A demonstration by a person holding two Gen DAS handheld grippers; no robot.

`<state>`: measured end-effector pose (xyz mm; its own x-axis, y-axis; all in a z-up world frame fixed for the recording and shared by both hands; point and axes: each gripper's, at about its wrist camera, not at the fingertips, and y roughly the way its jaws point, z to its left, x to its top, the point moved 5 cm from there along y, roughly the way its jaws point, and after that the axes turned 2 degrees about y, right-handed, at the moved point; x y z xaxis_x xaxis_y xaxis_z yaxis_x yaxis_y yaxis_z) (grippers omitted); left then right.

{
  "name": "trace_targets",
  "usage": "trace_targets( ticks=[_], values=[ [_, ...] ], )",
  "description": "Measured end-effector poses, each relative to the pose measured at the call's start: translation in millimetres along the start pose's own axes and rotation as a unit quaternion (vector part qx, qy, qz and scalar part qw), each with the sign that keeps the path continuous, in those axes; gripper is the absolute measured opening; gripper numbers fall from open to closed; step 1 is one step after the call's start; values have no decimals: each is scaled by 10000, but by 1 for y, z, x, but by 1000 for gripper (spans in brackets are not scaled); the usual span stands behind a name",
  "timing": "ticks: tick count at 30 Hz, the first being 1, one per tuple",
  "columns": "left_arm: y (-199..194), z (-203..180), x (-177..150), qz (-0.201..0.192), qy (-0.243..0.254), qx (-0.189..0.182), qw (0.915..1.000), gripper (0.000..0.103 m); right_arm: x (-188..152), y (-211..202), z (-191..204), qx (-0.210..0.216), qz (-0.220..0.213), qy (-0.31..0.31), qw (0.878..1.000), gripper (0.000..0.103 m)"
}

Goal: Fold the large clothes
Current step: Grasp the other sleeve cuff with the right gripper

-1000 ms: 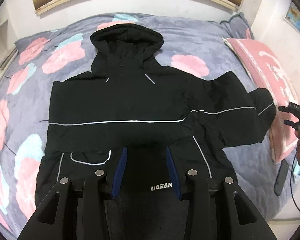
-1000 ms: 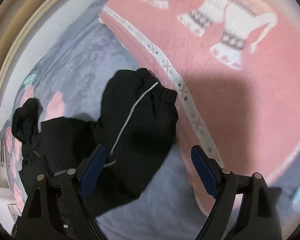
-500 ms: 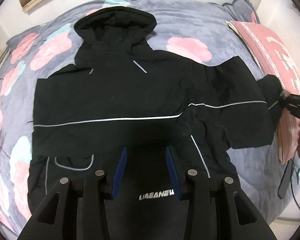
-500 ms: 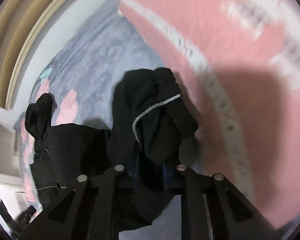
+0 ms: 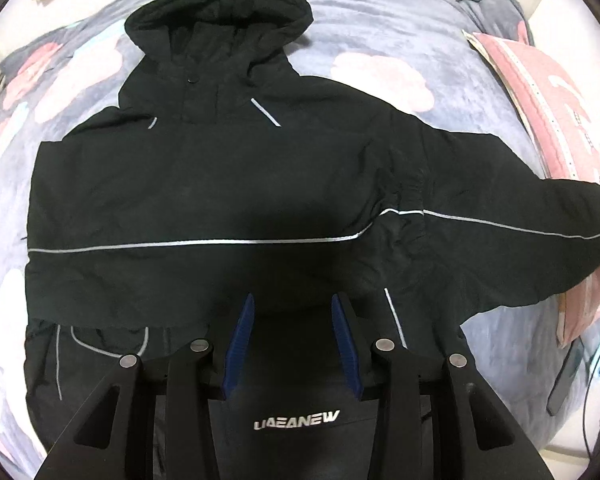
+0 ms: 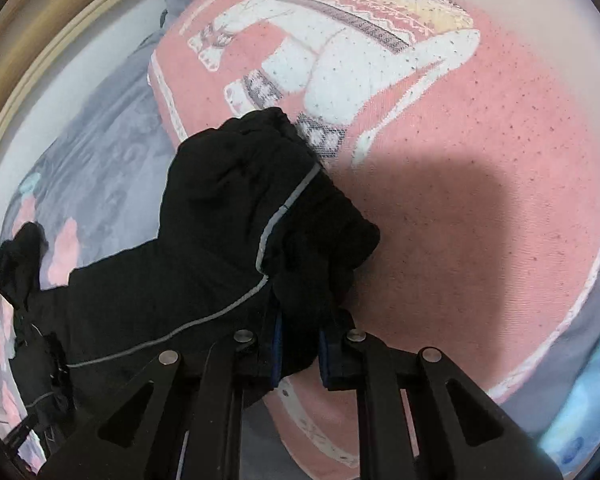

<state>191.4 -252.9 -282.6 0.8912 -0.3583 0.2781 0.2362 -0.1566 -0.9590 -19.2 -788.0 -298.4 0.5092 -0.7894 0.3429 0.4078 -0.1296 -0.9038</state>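
A large black hooded jacket (image 5: 204,200) with thin grey piping lies spread face up on the bed, hood at the far side. My left gripper (image 5: 294,312) is open and empty, hovering over the jacket's lower middle, above the white logo. My right gripper (image 6: 298,344) is shut on the cuff of the jacket's sleeve (image 6: 260,208) and holds it stretched out over the pink pillow (image 6: 480,220). In the left wrist view this sleeve (image 5: 520,232) runs out to the right edge of the frame.
The bed has a grey quilt with pink flowers (image 5: 380,76). The pink pillow (image 5: 548,92) lies along the right side of the bed. A dark flat object (image 5: 560,384) lies near the bed's right edge. A wooden headboard (image 6: 32,52) stands behind.
My right gripper closed on the sleeve cuff and pulled the sleeve out straight toward the pillow. My left gripper moved closer in over the jacket and stayed open.
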Motion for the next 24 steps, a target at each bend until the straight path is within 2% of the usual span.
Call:
trace_targets(
  ticks=[3, 4, 5, 7, 10, 11, 13, 18, 24],
  values=[
    [-7, 13, -2, -83, 64, 86, 9999, 41, 2, -11, 9, 488, -116, 147, 9986, 21],
    [-9, 18, -3, -96, 76, 95, 9999, 41, 2, -12, 11, 597, -108, 198, 9980, 27],
    [-10, 22, -4, -100, 83, 94, 9999, 41, 3, -11, 12, 644, -61, 252, 9976, 43],
    [-13, 34, -8, -115, 110, 105, 9998, 41, 6, -6, 13, 819, 0, 369, 9960, 56],
    [-13, 48, -14, -118, 83, 134, 9998, 41, 9, 1, 18, 823, 7, 494, 9954, 59],
    [-13, 53, -16, -110, 43, 115, 9999, 41, 10, 2, 21, 832, -47, 526, 9951, 49],
    [-12, 64, -22, -109, -54, 59, 9999, 41, 9, 1, 33, 647, -129, 453, 9968, 18],
    [-19, 89, -32, -234, -188, -13, 9995, 41, -10, -30, 97, 578, -447, -107, 9973, 17],
    [-23, 128, -39, -331, -336, -60, 9989, 41, -62, -64, 236, 923, -607, -1180, 9869, 16]
  ],
)
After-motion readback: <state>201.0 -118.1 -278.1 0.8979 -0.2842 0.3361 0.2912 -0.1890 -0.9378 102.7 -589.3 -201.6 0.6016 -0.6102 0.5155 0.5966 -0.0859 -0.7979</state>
